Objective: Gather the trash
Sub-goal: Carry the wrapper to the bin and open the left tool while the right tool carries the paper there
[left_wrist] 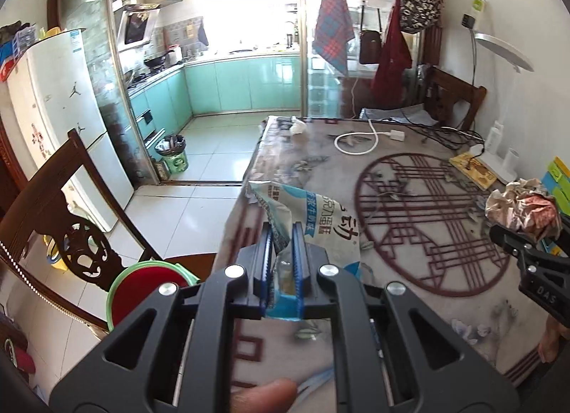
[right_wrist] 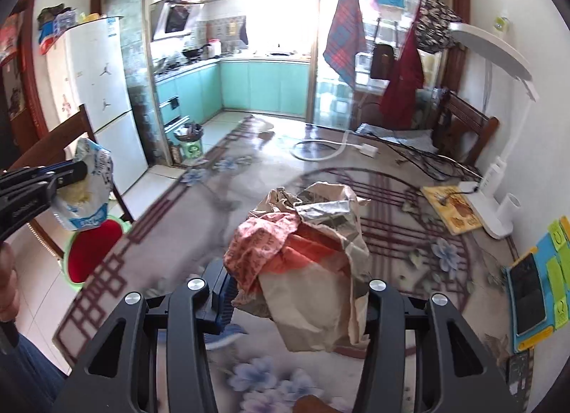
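My left gripper (left_wrist: 282, 235) is shut on a blue-and-white plastic wrapper (left_wrist: 313, 210), held above the left edge of the table (left_wrist: 409, 306); it also shows in the right wrist view (right_wrist: 89, 192) at the far left. My right gripper (right_wrist: 295, 292) is shut on a crumpled brown and red paper wad (right_wrist: 310, 252), held above the table; the wad hides its right finger. That wad also shows at the right edge of the left wrist view (left_wrist: 522, 206).
A green trash bin (left_wrist: 172, 154) stands on the kitchen floor by the glass door. A wooden chair (left_wrist: 67, 220) with a red-and-green stool (left_wrist: 149, 281) is left of the table. A white cable (left_wrist: 359, 138), a yellow book (left_wrist: 473, 170), a lamp base (right_wrist: 488, 206) and a tablet (right_wrist: 530, 299) lie on the table.
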### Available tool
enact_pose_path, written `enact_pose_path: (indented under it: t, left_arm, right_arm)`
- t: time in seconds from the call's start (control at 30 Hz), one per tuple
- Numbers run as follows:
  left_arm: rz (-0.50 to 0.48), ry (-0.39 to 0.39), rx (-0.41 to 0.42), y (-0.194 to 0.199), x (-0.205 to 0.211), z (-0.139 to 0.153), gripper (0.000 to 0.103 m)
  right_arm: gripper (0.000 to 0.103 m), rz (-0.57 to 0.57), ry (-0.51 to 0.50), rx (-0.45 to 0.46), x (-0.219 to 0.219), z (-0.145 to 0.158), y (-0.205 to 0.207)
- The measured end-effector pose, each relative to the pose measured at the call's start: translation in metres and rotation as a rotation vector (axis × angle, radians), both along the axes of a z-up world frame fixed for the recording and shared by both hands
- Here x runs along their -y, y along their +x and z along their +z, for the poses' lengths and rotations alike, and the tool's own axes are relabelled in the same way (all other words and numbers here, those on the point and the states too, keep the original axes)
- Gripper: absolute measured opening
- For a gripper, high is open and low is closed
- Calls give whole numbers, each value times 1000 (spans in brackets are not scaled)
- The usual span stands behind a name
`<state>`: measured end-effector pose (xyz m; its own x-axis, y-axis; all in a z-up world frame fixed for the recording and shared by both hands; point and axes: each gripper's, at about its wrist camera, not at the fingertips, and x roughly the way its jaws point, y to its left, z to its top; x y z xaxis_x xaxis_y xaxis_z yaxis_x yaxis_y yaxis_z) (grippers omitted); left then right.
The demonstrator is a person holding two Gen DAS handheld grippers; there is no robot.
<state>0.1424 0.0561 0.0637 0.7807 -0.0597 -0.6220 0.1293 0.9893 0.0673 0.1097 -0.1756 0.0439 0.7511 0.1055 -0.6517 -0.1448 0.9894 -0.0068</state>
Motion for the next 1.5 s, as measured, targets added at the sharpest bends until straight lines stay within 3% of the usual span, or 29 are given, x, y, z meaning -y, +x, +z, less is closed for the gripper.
enact_pose_path:
  t: [0.4, 0.5, 0.8, 1.03, 1.43, 1.5]
  left_arm:
    - [198, -39, -38, 12, -116, -29, 10]
    - [251, -15, -33, 15, -140, -34, 10]
    - [378, -30, -144, 36, -214, -74, 10]
    - [449, -49, -210, 59, -260, -102, 11]
    - [494, -83, -317, 90, -299, -148, 11]
    - [500, -72, -340, 93, -301, -155, 18]
  right_arm:
    - [45, 161, -4, 0, -119, -2, 24]
    - [45, 197, 0, -2, -145, -6, 32]
    - [45, 309, -10, -6, -220, -18, 50]
    - [45, 353, -23, -27, -255, -32, 60]
    - [45, 390, -46, -51, -279, -49, 75]
    - [45, 395, -49, -54, -283, -51, 77]
